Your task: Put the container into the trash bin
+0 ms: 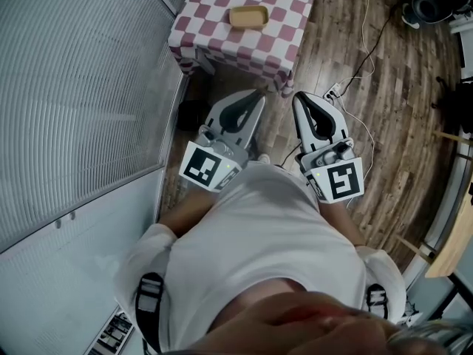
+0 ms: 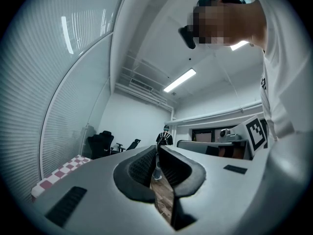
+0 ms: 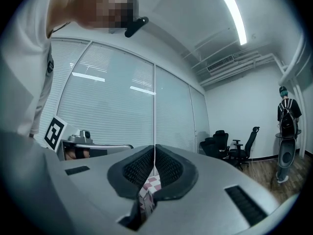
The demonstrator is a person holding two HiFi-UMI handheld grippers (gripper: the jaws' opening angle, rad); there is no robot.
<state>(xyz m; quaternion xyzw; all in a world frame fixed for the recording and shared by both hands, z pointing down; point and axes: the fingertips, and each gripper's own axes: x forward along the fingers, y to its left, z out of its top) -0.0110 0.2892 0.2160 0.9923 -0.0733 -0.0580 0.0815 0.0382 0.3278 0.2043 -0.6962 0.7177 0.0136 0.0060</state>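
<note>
Both hands are tucked in close against the white shirt (image 1: 259, 228), grippers held about level, side by side, pointing at the table (image 1: 277, 50) with the pink-and-white check cloth. The left gripper (image 1: 253, 100) is clamped closed with nothing in it; in its own view the ribbed pads meet at the tips (image 2: 157, 150) and only wood floor shows through the slit below. Same deal for the right gripper (image 1: 301, 102): pads pressed together (image 3: 155, 150), empty, a bit of check cloth visible under them. The container (image 1: 248, 17), a shallow tan tray, sits on the tabletop well back from the near edge, well apart from both grippers. As for writing, each gripper's cube just carries black-and-white square markers (image 1: 341, 180), and the small print on the shirt is too blurred to read. Room-wise, a wall of window blinds (image 1: 81, 102) runs tight along the left, there's open wood floor (image 1: 369, 124) between the body and the table's near corner, and a power strip (image 1: 334, 91) with white cables lies on the floor just right of that corner.
</note>
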